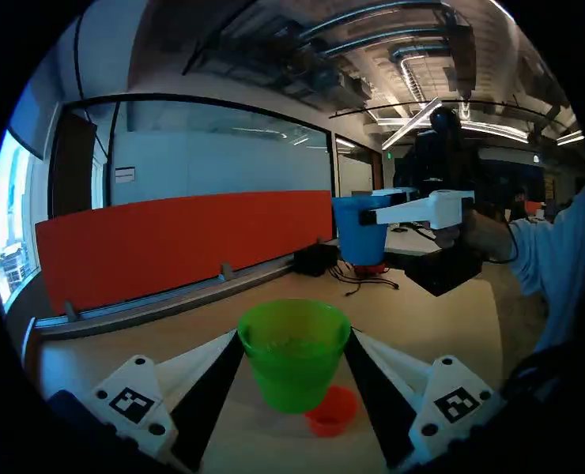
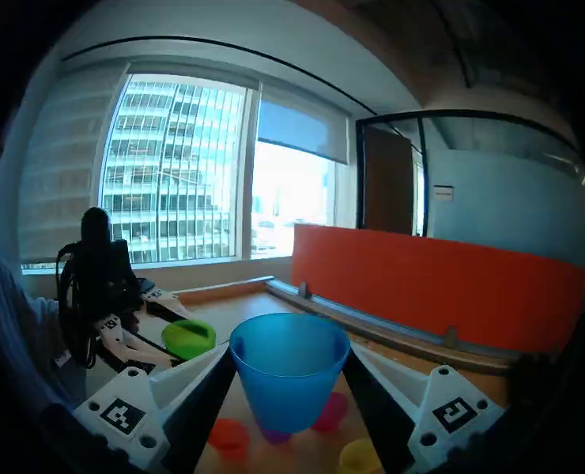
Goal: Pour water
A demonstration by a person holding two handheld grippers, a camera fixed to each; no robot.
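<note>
In the left gripper view my left gripper [image 1: 294, 367] is shut on a green cup [image 1: 294, 359], held upright above the table with something pale in its bottom. Farther off, a hand holds my right gripper [image 1: 371, 215], shut on a blue cup [image 1: 360, 229] lifted above the desk. In the right gripper view my right gripper [image 2: 289, 371] grips that blue cup [image 2: 289, 367] between both fingers, upright. At the left of that view, the left gripper [image 2: 170, 336] carries the green cup [image 2: 188, 337].
Small cups lie on the wooden table [image 2: 308, 454] below: an orange one [image 1: 331, 411], red [image 2: 228, 437], pink [image 2: 330, 411] and yellow [image 2: 359, 456] ones. An orange partition [image 1: 182, 237] runs along the desk's far edge. A black box [image 1: 315, 258] with cables sits behind.
</note>
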